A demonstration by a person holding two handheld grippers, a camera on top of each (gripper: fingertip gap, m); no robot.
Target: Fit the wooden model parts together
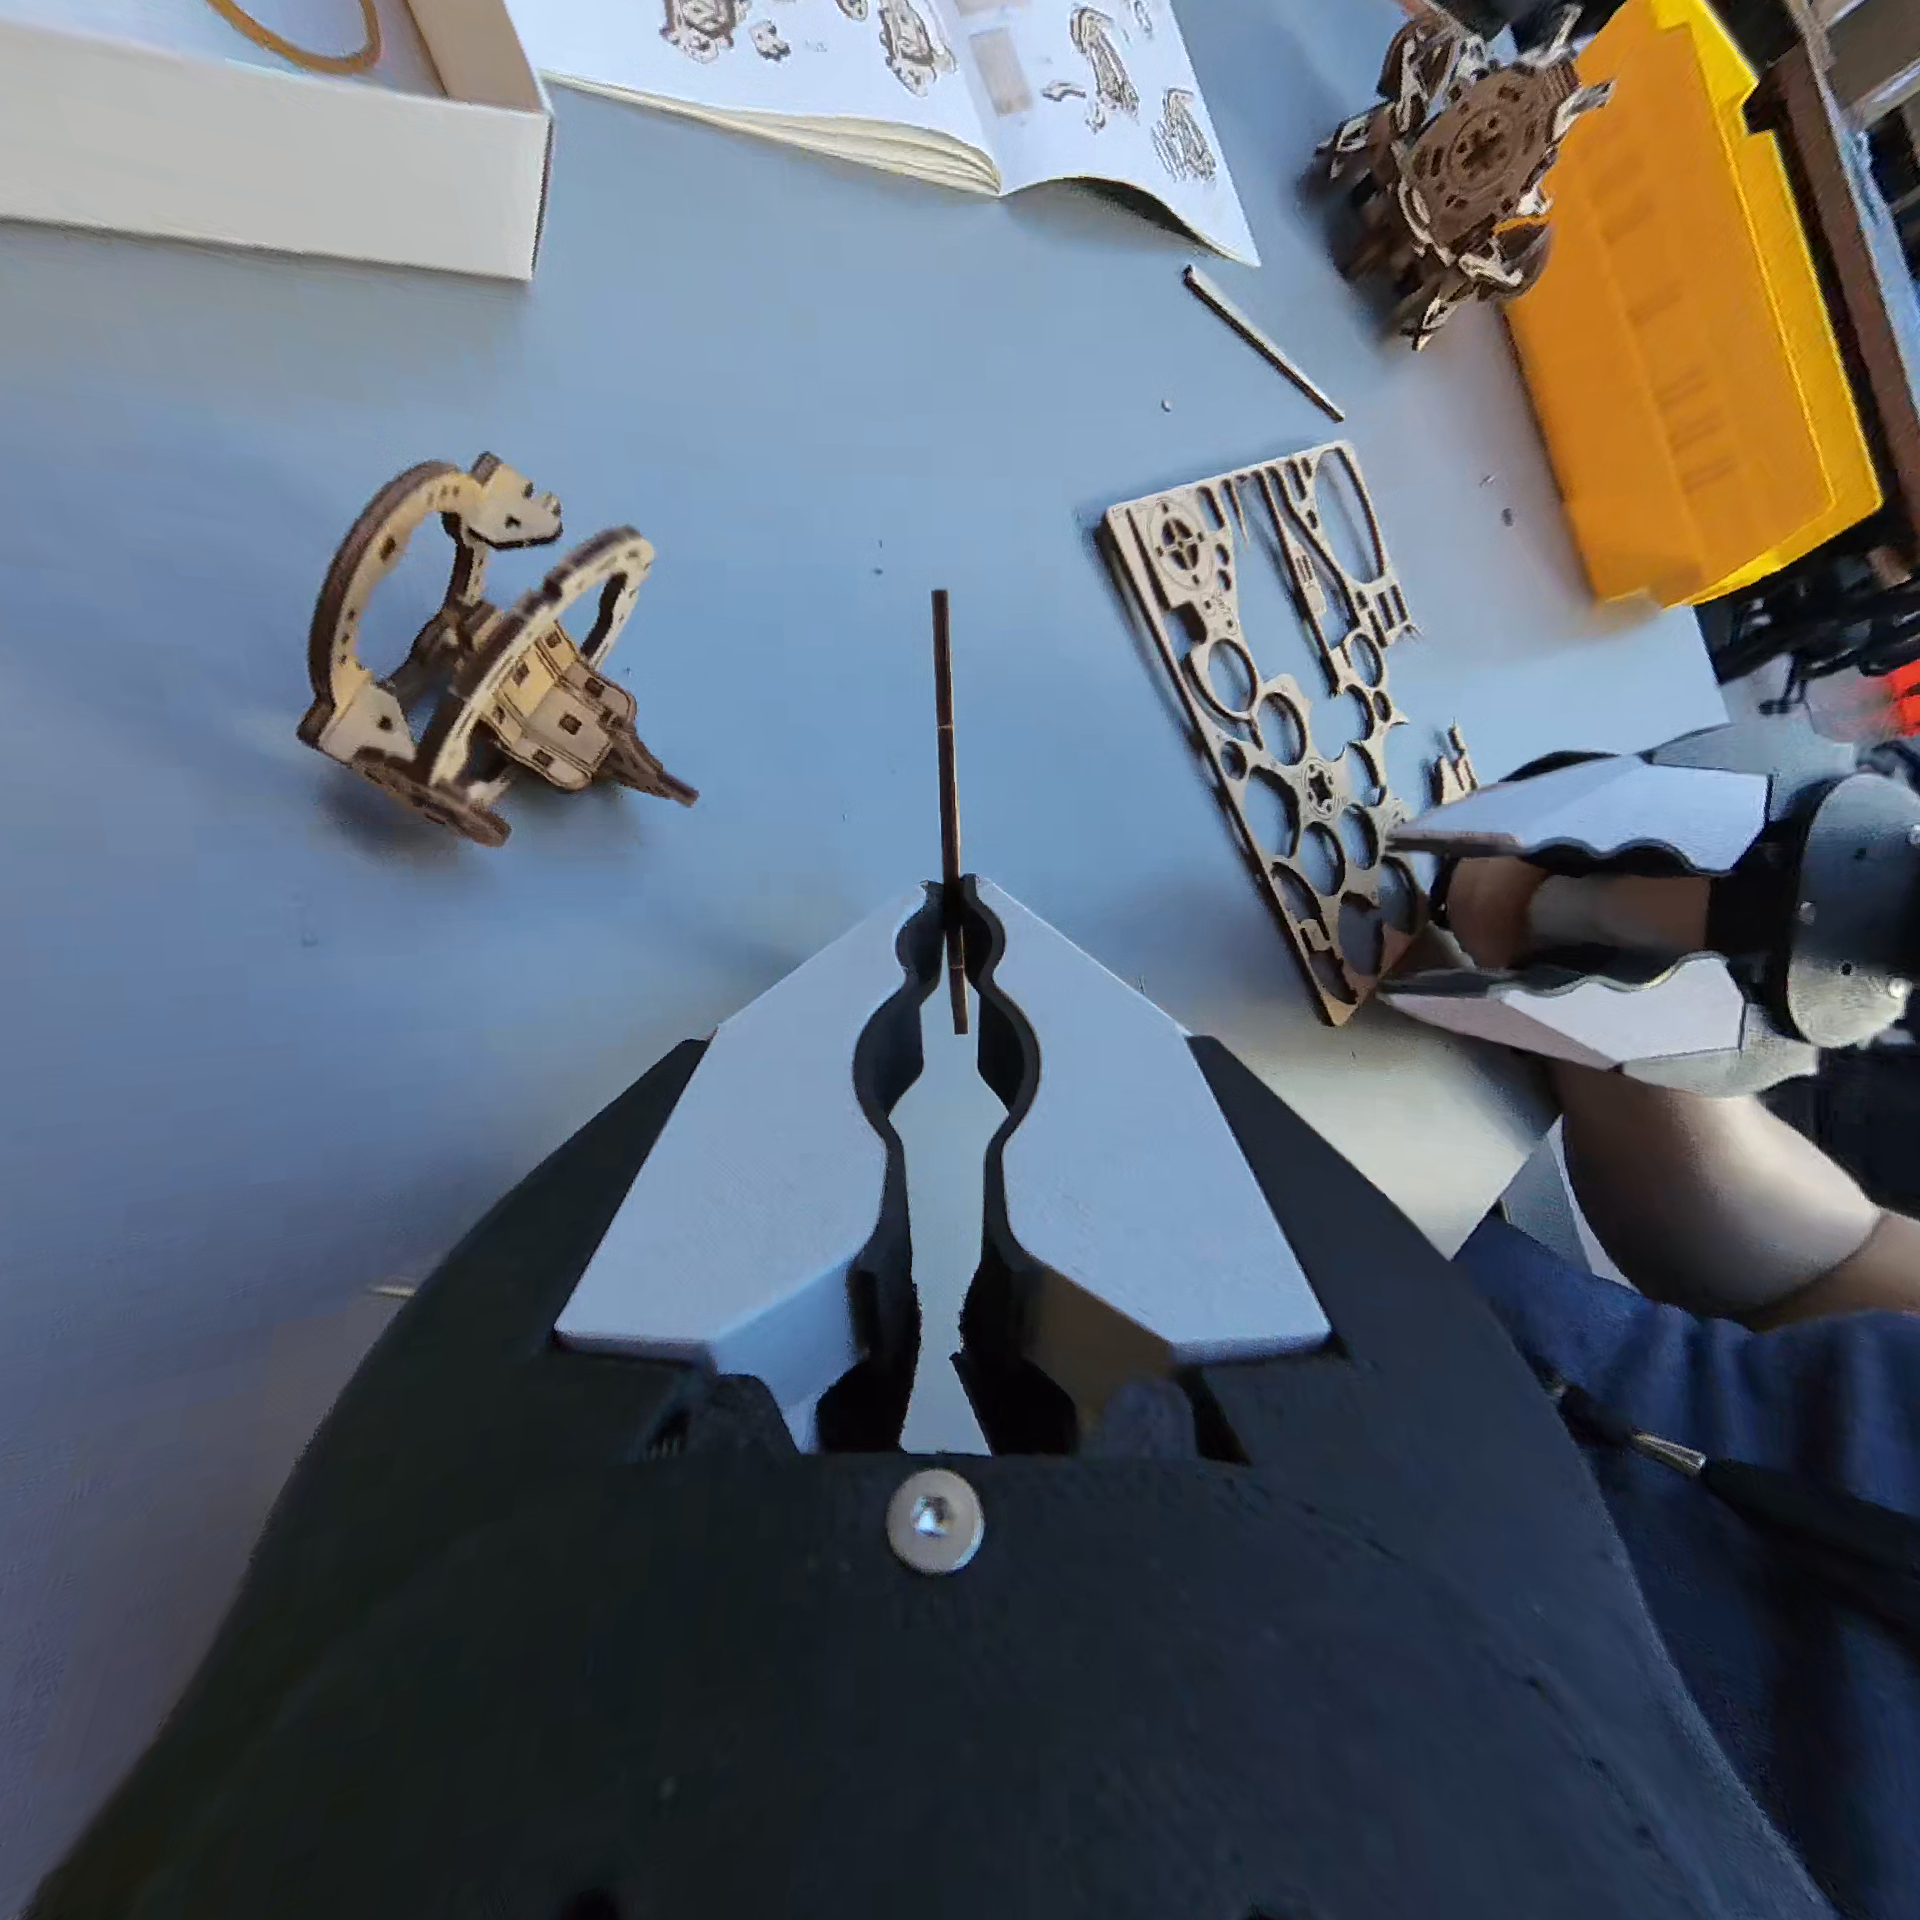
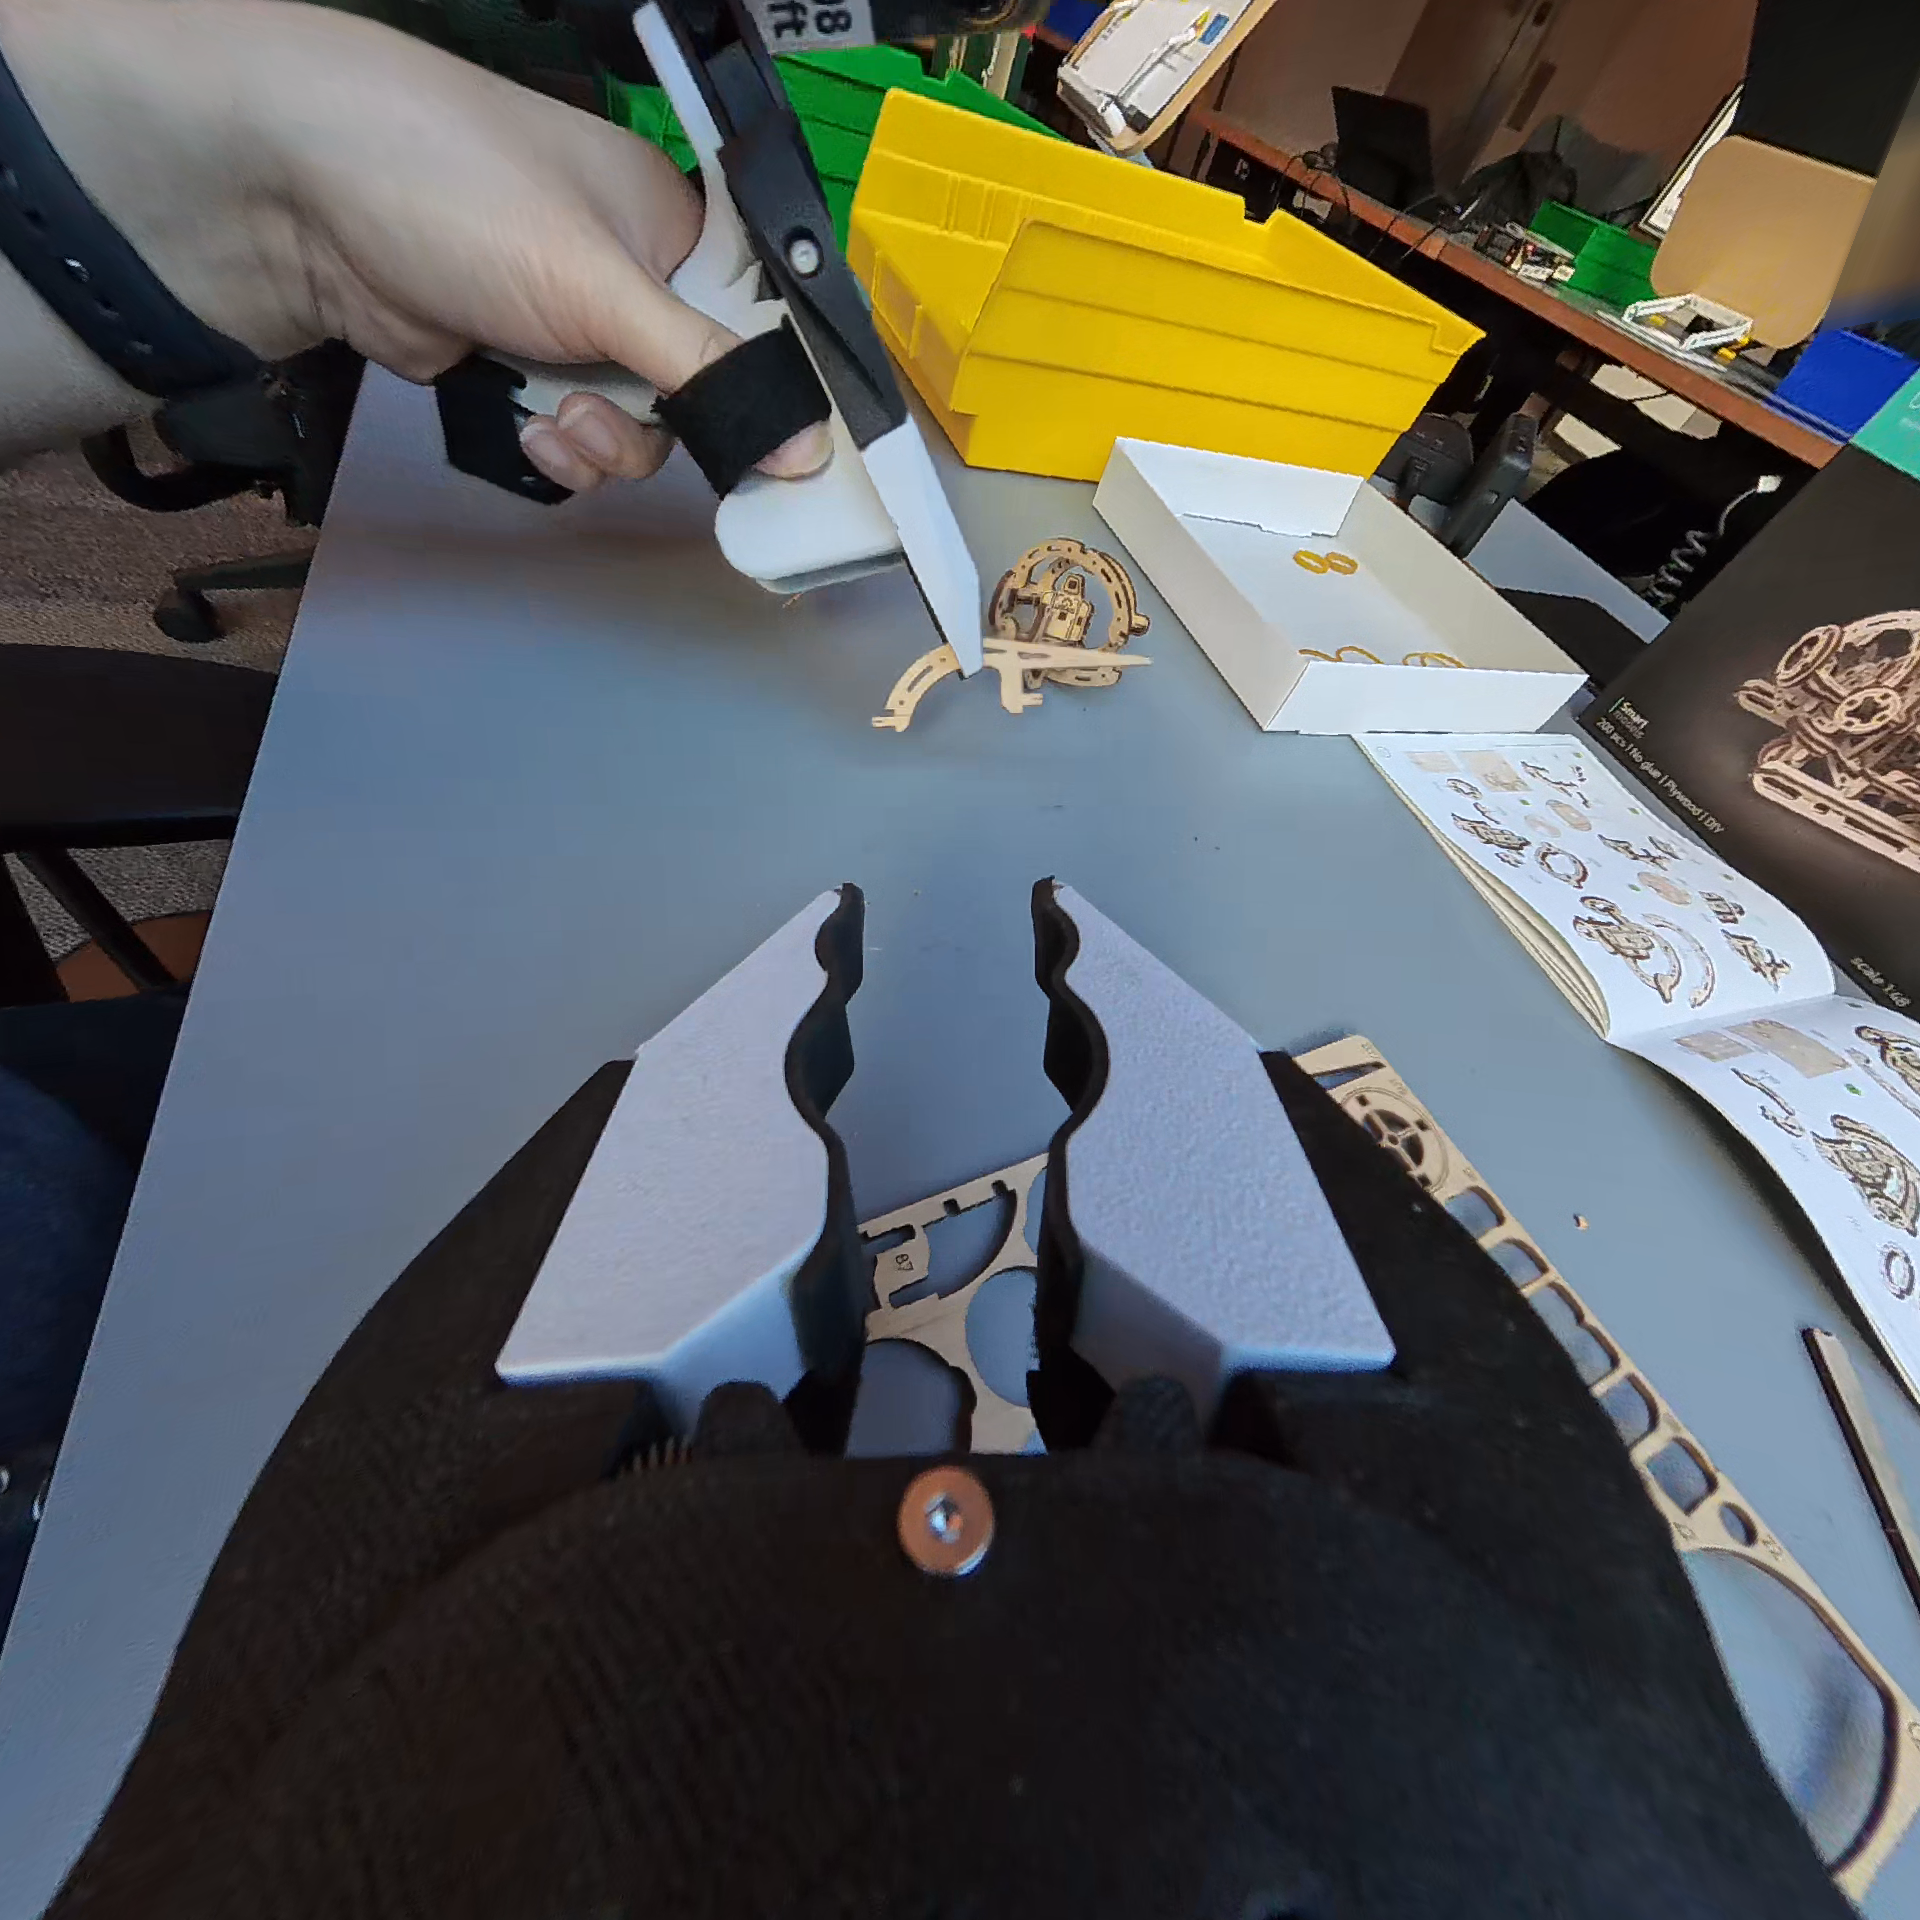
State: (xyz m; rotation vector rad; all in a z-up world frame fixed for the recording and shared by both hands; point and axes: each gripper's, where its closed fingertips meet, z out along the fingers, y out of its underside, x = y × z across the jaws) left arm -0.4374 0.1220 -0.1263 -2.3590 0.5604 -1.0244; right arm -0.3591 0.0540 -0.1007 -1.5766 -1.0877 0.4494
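My left gripper (image 1: 951, 888) is shut on a thin flat wooden part (image 1: 943, 727), seen edge-on and held above the grey table. In the right wrist view this part (image 2: 914, 688) shows as a curved arc at the left gripper's tip (image 2: 961, 655), just in front of the partly built wooden model (image 2: 1065, 613). That model (image 1: 478, 655) stands to the left of the held part. My right gripper (image 2: 945, 894) is open and empty over the near edge of a punched-out wooden parts sheet (image 2: 956, 1278). It also shows in the left wrist view (image 1: 1403, 914) at the sheet (image 1: 1278, 707).
A yellow bin (image 1: 1683, 343) and a second, darker wooden model (image 1: 1455, 166) stand at the far right. An open instruction booklet (image 1: 935, 94), a white box tray (image 1: 260, 135) and a thin wooden stick (image 1: 1262, 343) lie on the table. A black product box (image 2: 1787, 727) stands beside the booklet. About 11 cm separates my left fingertips from my right.
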